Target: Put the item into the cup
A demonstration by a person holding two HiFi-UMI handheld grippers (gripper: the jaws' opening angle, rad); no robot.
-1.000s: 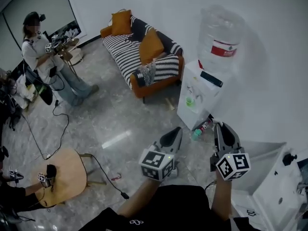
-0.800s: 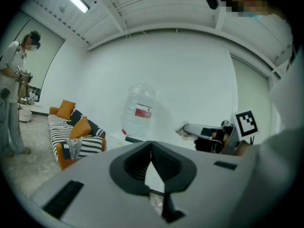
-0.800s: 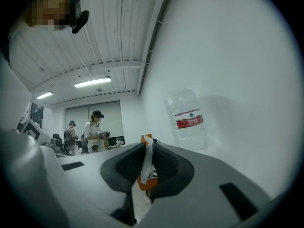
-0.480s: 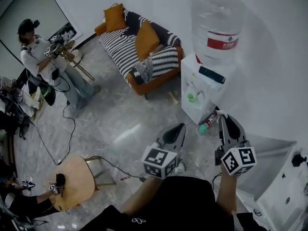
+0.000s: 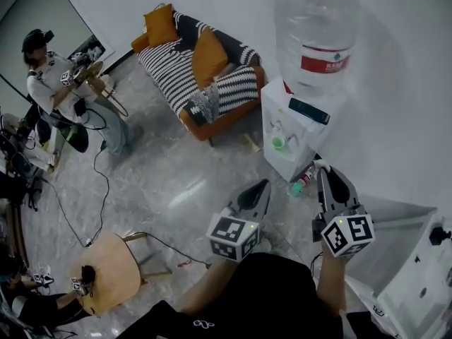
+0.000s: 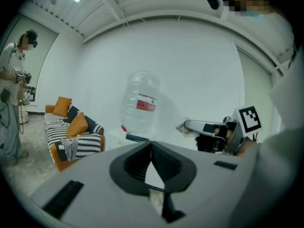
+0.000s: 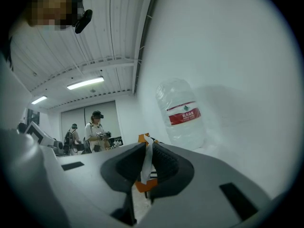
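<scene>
A small green cup [image 5: 279,144] stands in the tap recess of the white water dispenser [image 5: 300,136], which carries a big clear bottle [image 5: 315,37]. My right gripper [image 5: 323,167] is level, just in front of the dispenser, shut on a thin white packet [image 7: 145,164]. The packet pokes out of the jaw tips [image 6: 182,127]. My left gripper [image 5: 263,183] hovers beside it to the left, shut, with nothing between its fingers. The left gripper view shows the tips touching [image 6: 151,144]. The cup is hidden in both gripper views.
A dark flat object [image 5: 308,111] lies on the dispenser top and a small bottle [image 5: 302,182] lies on the floor at its foot. A striped sofa [image 5: 205,76] stands behind, a white cabinet [image 5: 417,274] at right, a round wooden table [image 5: 106,274] and cables at left, and a person [image 5: 56,90] far left.
The dispenser and its bottle have grown and come closer in the head view. Both grippers have advanced together toward it, their jaws unchanged.
</scene>
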